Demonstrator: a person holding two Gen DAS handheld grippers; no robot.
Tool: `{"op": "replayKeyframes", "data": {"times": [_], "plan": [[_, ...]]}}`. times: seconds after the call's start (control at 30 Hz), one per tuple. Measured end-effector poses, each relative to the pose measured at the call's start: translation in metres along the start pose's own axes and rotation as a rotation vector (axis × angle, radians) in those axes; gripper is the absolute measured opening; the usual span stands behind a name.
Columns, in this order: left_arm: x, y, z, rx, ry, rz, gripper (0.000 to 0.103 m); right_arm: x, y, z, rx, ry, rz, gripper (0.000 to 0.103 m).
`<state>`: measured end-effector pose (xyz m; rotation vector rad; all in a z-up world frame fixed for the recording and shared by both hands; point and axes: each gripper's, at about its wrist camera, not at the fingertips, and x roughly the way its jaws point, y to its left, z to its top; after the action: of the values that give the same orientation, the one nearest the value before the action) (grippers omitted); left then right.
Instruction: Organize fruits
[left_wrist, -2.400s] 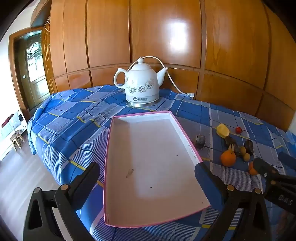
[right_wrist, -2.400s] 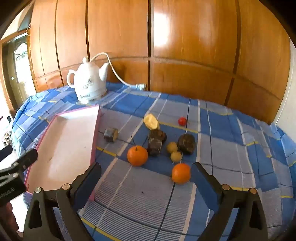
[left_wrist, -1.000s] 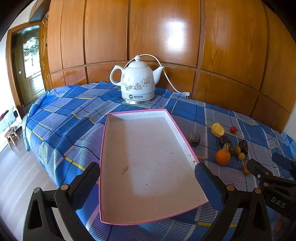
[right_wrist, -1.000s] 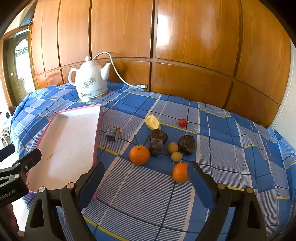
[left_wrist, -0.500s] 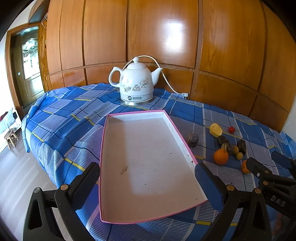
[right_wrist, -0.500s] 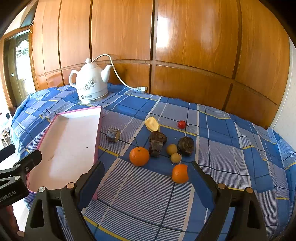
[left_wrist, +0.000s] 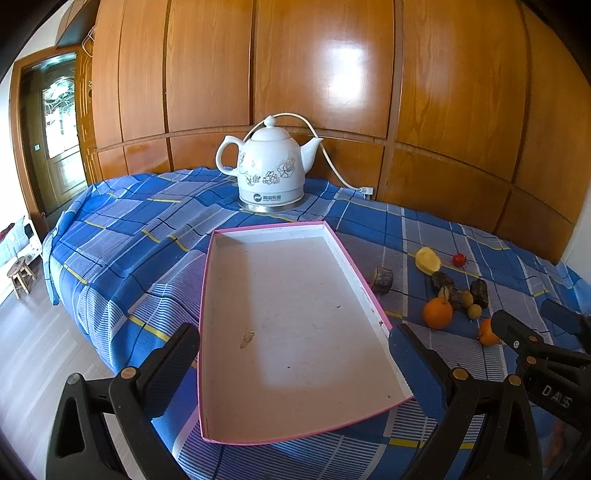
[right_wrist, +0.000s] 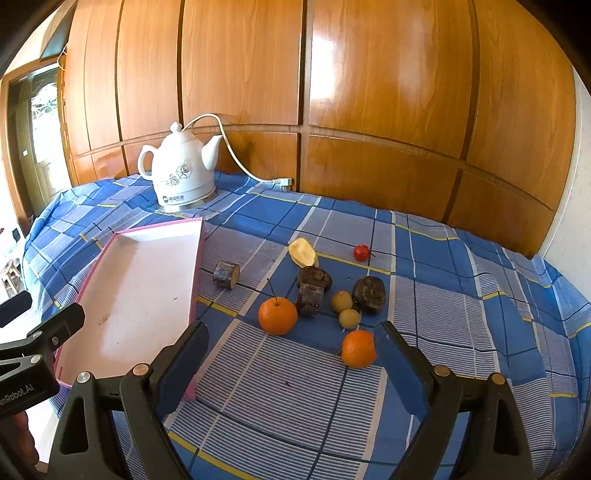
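A pink-rimmed white tray (left_wrist: 284, 230) lies bare on the blue plaid cloth; it also shows in the right wrist view (right_wrist: 162, 226). Right of it lie the fruits: a stemmed orange (right_wrist: 277, 316), a smaller orange (right_wrist: 358, 353), two small yellow fruits (right_wrist: 341, 301), a red cherry tomato (right_wrist: 361, 252), a pale yellow piece (right_wrist: 303, 252) and several dark brown lumps (right_wrist: 368, 290). My left gripper (left_wrist: 295, 365) is open and empty over the tray's near end. My right gripper (right_wrist: 291, 362) is open and empty, just short of the oranges.
A white floral electric kettle (left_wrist: 269, 171) with its cord stands behind the tray against the wooden wall panels (left_wrist: 332, 74). The table's left edge drops to the floor, where a small stool (left_wrist: 20, 275) stands.
Both grippers have drawn back and risen slightly, so tray and fruits look a little farther away. Both stay open and nothing on the table has moved.
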<state>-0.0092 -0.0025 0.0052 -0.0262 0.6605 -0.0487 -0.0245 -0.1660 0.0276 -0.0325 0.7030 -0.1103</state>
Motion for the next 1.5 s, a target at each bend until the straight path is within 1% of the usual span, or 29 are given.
{"op": "replayKeyframes", "data": {"times": [0.53,0.7,0.8,0.9,1.0,1.1,1.17,1.2,1.23,1.27,1.3,1.33,1.43,1.47,1.5], "plan": [[0.001,-0.004,-0.002,0.011,0.010,-0.012,0.103,0.001,-0.003,0.000,0.012,0.004,0.005,0.093],[0.005,-0.004,-0.002,-0.003,0.028,-0.079,0.103,0.003,-0.012,0.003,0.023,0.012,0.018,0.093],[0.009,-0.007,-0.003,-0.004,0.055,-0.122,0.103,0.007,-0.025,0.008,0.045,0.028,0.044,0.092],[0.015,-0.012,-0.004,0.006,0.093,-0.174,0.103,0.011,-0.048,0.018,0.083,0.042,0.070,0.092],[0.021,-0.018,-0.001,0.028,0.121,-0.199,0.101,0.017,-0.079,0.030,0.124,0.063,0.074,0.092],[0.027,-0.020,0.003,0.024,0.155,-0.236,0.094,0.028,-0.113,0.041,0.133,0.106,0.059,0.092],[0.031,-0.026,0.008,0.054,0.167,-0.263,0.087,0.037,-0.130,0.044,0.119,0.130,0.040,0.092],[0.032,-0.032,0.012,0.080,0.170,-0.285,0.086,0.043,-0.139,0.044,0.108,0.146,0.025,0.092],[0.032,-0.039,0.016,0.114,0.171,-0.309,0.082,0.049,-0.146,0.043,0.103,0.157,0.012,0.092],[0.033,-0.048,0.020,0.158,0.168,-0.328,0.076,0.055,-0.154,0.042,0.107,0.171,0.009,0.093],[0.035,-0.056,0.023,0.194,0.166,-0.337,0.074,0.061,-0.162,0.040,0.120,0.186,0.012,0.093],[0.039,-0.067,0.026,0.239,0.170,-0.350,0.070,0.066,-0.167,0.037,0.135,0.196,0.018,0.093],[0.054,-0.093,0.032,0.314,0.222,-0.395,0.054,0.079,-0.183,0.030,0.221,0.240,0.033,0.092],[0.059,-0.101,0.033,0.336,0.232,-0.403,0.053,0.082,-0.189,0.029,0.268,0.255,0.055,0.091],[0.065,-0.111,0.033,0.365,0.248,-0.414,0.052,0.084,-0.192,0.029,0.288,0.254,0.072,0.090]]}}
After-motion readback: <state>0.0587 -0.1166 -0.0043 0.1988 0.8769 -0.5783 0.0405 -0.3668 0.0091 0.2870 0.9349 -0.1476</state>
